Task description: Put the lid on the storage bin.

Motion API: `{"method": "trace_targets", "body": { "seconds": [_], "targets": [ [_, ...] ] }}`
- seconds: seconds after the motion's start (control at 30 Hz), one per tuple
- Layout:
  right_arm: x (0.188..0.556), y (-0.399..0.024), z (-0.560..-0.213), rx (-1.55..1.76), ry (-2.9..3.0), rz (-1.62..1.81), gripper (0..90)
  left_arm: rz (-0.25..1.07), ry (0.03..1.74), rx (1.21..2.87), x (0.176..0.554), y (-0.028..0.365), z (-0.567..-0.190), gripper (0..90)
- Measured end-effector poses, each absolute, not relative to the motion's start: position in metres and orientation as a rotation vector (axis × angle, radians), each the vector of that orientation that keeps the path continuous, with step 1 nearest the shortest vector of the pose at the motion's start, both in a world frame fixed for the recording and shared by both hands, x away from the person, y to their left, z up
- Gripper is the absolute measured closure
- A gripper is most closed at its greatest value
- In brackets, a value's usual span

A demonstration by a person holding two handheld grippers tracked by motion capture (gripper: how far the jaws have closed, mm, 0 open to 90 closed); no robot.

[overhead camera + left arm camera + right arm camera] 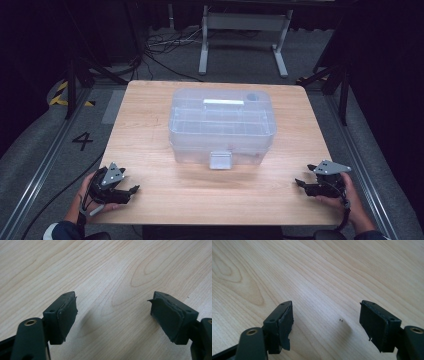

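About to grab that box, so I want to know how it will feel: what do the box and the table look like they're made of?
The box looks like clear, slightly frosted plastic: its inner dividers show through the lid and walls. Its latch seems to be the same plastic. The table looks like light wood or a wood-look laminate, matte, with grain lines and knot swirls; which of the two I cannot tell.

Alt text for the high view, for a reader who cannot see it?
A clear plastic compartment box, lid closed, sits mid-table. At the near edge, hands hold the left gripper and right gripper, both open and empty, pointing inward.
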State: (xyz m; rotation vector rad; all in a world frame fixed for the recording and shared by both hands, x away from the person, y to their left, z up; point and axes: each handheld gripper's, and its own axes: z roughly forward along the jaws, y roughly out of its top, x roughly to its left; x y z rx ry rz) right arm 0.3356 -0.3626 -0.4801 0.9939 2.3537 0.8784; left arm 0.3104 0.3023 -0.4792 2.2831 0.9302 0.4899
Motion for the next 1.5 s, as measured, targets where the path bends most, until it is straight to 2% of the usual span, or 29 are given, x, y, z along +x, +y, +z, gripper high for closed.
{"method": "trace_targets", "body": {
  "seconds": [0.13, 0.37, 1.5],
  "targets": [
    [0.333, -0.373, -0.486, 1.090, 2.314, 0.975, 25.5, 0.428, 0.975, 2.204, 0.310, 0.311, -0.486, 20.2],
    [0.335, -0.380, -0.489, 1.178, 2.310, 1.021, 22.2, 0.379, 1.015, 2.191, 0.313, 0.313, -0.486, 18.8],
    [0.337, -0.377, -0.490, 1.203, 2.292, 1.007, 19.8, 0.383, 1.025, 2.191, 0.313, 0.312, -0.486, 17.6]
  ]
}}
